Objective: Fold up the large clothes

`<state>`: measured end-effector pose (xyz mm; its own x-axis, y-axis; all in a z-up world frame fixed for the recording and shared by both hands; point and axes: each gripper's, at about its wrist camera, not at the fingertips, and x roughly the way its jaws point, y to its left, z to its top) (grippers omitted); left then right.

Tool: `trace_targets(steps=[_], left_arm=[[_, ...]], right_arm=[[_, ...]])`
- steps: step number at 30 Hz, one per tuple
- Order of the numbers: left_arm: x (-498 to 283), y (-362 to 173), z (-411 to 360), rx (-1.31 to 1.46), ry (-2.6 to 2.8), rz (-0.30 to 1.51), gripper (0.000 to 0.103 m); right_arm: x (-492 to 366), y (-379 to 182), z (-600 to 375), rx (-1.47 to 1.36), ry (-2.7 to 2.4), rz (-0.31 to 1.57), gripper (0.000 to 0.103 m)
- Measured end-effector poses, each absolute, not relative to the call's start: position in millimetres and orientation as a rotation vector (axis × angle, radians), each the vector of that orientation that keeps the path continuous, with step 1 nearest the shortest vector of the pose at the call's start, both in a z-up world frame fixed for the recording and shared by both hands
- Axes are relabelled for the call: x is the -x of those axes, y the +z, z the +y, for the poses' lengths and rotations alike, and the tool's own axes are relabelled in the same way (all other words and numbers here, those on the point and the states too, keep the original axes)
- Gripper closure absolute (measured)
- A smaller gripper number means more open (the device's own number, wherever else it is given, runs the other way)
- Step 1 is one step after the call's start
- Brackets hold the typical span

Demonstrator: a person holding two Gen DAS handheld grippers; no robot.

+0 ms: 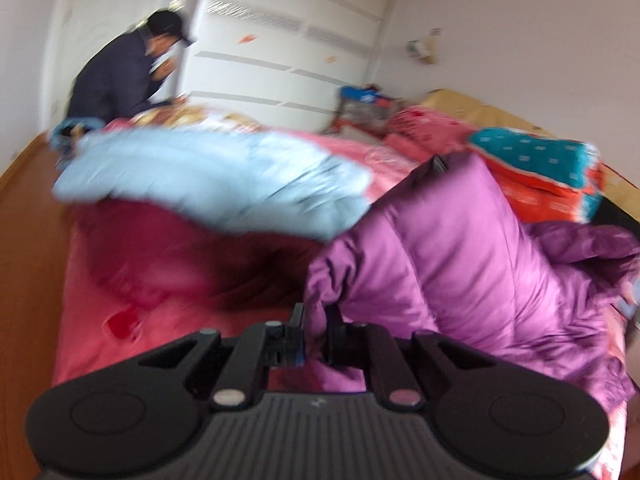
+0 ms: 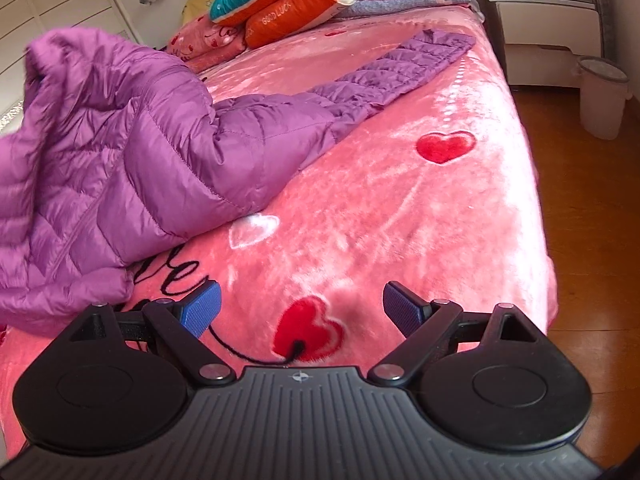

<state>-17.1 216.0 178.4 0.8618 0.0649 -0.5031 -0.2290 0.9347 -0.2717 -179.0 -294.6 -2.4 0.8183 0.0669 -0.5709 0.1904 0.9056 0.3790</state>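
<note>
I have the left tongs point(image 1: 316, 330) pinched tight on a fold of the purple quilted down jacket point(image 2: 132, 128), which lies bunched on the left half of the pink plush bed cover with red hearts point(image 2: 400, 220). The left wrist view is blurred, but fabric shows between the black fingers. The right tongs point(image 2: 302, 308) stand wide open and hold nothing, hovering over the near edge of the bed just right of the jacket hem.

I judge the step in hand to be the first fold: one side of the jacket body is raised by the left tongs, and the long purple sleeve point(image 2: 404, 68) lies stretched out flat towards the far right.

The next move calls for carrying the raised edge across the body, then closing the right tongs on the sleeve to bring it inward. The slick, puffy fabric will likely slip or spring back.

Around the work: a pale blue padded garment point(image 1: 208, 176) lies to the far left. Orange and teal cushions point(image 2: 280, 0) sit at the head of the bed. A person in a dark jacket point(image 1: 120, 76) bends by the far left corner. A white waste bin point(image 2: 604, 96) stands on the wooden floor. None of these blocks the fold.
</note>
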Motion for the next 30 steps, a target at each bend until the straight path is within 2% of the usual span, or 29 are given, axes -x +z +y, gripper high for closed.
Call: trace_targets(steps=[9, 11, 15, 19, 25, 30], left_arm=[[15.3, 149.4, 218.7, 0.296, 0.159, 0.554, 0.089], [11.8, 147.2, 212.6, 0.264, 0.142, 0.557, 0.084], [0.5, 139.0, 209.0, 0.239, 0.119, 0.583, 0.058], [-6.3, 127.5, 208.6, 0.251, 0.111, 0.596, 0.042], [-13.5, 121.0, 217.4, 0.333, 0.133, 0.625, 0.023], [-1.8, 127.7, 222.9, 0.413, 0.100, 0.620, 0.017]], right_arm=[[142.5, -7.1, -281.6, -0.473, 0.061, 0.612, 0.000], [135.4, -9.6, -277.3, -0.483, 0.080, 0.621, 0.000], [127.3, -11.9, -263.0, -0.467, 0.106, 0.640, 0.000], [126.2, -12.7, -255.7, -0.438, 0.121, 0.649, 0.000], [126.3, -12.4, -256.4, -0.453, 0.125, 0.654, 0.000], [126.9, -13.3, -255.6, -0.442, 0.129, 0.659, 0.000]])
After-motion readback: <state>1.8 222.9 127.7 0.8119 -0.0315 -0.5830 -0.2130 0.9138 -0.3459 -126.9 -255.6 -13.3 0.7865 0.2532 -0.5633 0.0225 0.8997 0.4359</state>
